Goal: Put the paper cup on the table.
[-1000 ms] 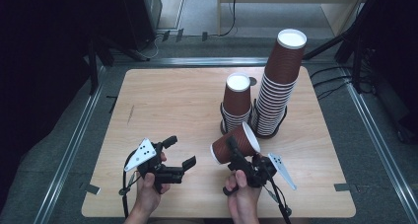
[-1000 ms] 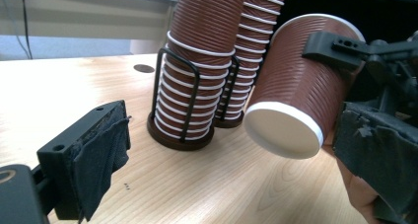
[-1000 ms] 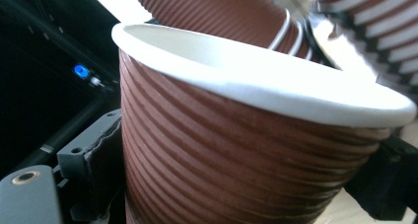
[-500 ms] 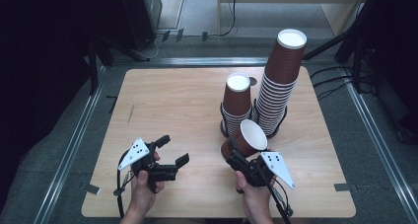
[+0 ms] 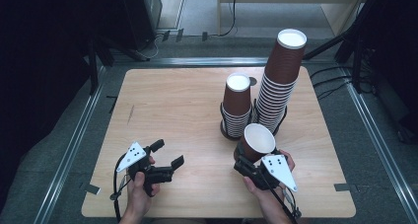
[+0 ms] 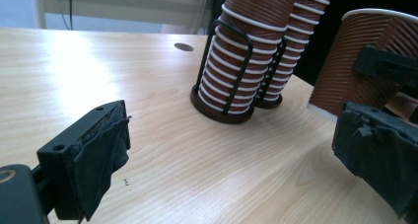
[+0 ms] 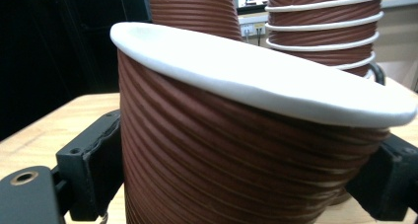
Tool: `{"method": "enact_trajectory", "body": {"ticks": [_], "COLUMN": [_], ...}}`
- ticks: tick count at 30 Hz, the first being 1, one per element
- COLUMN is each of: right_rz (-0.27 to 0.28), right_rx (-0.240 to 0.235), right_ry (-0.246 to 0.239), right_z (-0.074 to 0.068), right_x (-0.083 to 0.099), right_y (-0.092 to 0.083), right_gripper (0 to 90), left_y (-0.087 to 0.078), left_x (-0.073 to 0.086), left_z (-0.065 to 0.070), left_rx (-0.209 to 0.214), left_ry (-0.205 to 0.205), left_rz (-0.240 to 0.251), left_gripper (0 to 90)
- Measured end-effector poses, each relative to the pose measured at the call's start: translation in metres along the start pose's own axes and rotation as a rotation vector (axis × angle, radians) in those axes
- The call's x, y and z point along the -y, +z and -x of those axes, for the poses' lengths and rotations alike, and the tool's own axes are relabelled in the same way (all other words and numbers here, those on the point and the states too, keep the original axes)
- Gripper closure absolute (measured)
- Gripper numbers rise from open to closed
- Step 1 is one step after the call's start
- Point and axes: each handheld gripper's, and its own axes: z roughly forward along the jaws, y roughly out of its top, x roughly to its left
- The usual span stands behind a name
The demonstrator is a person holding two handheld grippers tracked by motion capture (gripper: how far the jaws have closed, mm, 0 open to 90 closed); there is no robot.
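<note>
Wooden table [image 5: 187,105]: a ribbed brown cup [image 5: 256,142] is clamped mouth-up between the right gripper's [image 5: 246,160] jaws, just in front of the short stack [image 5: 237,105]; the left gripper [image 5: 167,155], well leftward, is held wide open and empty.

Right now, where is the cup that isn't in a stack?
The single cup is clamped in the right gripper near the table's front edge, just in front of the shorter cup stack in the high view.
</note>
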Motion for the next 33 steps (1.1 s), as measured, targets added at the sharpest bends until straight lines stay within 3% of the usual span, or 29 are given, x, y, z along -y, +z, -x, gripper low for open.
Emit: {"method": "enact_trajectory", "body": {"ticks": [4, 8, 14, 20, 24, 29, 33], "right_rz": [0.002, 0.009, 0.026, 0.043, 0.060, 0.073, 0.046], "right_rx": [0.007, 0.030, 0.107, 0.178, 0.263, 0.304, 0.320], "right_ry": [-0.054, -0.068, -0.088, -0.113, -0.105, -0.112, -0.126], "right_z": [0.013, 0.032, 0.065, 0.095, 0.124, 0.143, 0.154], "right_x": [0.001, 0.000, -0.001, -0.001, 0.004, 0.009, 0.014], "right_y": [-0.005, -0.009, -0.018, -0.023, -0.022, -0.019, -0.014], "right_gripper": [8.7, 8.7, 8.7, 8.7, 8.7, 8.7, 8.7], "left_y": [-0.005, -0.012, -0.028, -0.047, -0.059, -0.067, -0.070], "left_x": [0.006, 0.014, 0.014, 0.019, 0.020, 0.026, 0.031], "left_z": [-0.003, -0.008, -0.018, -0.036, -0.053, -0.067, -0.077], "left_rx": [-0.021, -0.050, -0.098, -0.160, -0.217, -0.264, -0.278], "left_ry": [-0.004, -0.001, -0.016, -0.034, -0.053, -0.063, -0.064], "left_rz": [-0.011, -0.035, -0.012, -0.011, 0.010, 0.000, -0.035], "left_gripper": [1.3, 1.3, 1.3, 1.3, 1.3, 1.3, 1.3]}}
